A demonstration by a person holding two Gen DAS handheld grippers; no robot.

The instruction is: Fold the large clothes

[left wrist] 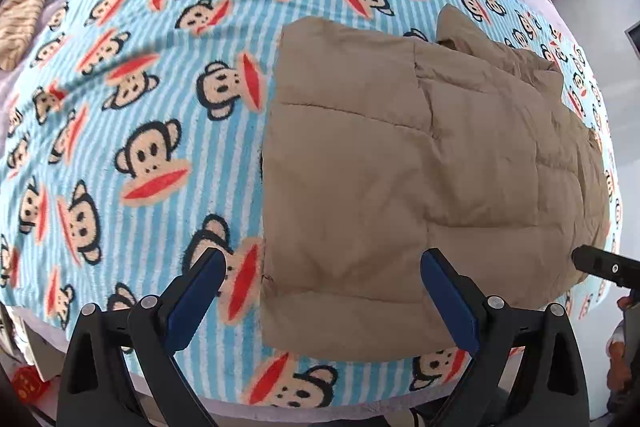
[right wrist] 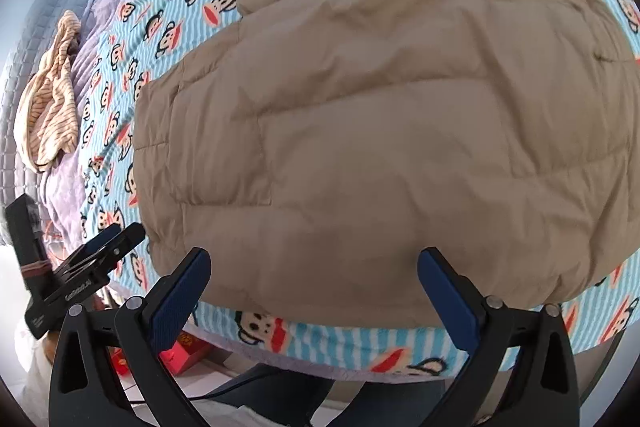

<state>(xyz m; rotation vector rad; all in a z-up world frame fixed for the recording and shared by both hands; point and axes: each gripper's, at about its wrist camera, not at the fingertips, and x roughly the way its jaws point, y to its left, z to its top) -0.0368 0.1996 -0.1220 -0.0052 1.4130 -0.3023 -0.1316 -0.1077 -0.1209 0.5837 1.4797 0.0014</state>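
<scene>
So the tan puffer jacket (right wrist: 360,131) is lying folded flat on the monkey-print blanket (left wrist: 132,107), near edge of the bed, toward the right side. Both tongs are spread wide with nothing in them: left gripper (left wrist: 322,271) hangs over the jacket's left edge, right gripper (right wrist: 314,267) over its near hem

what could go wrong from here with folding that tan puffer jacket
The tan puffer jacket lies close to the near edge of the monkey blanket; a pull toward the person might drag it off the bed.
It looks thick and puffy, so folds may spring back open.
Both the left gripper and the right gripper are open with nothing held; a shallow pinch could catch only the top layer and undo the fold already made.
</scene>
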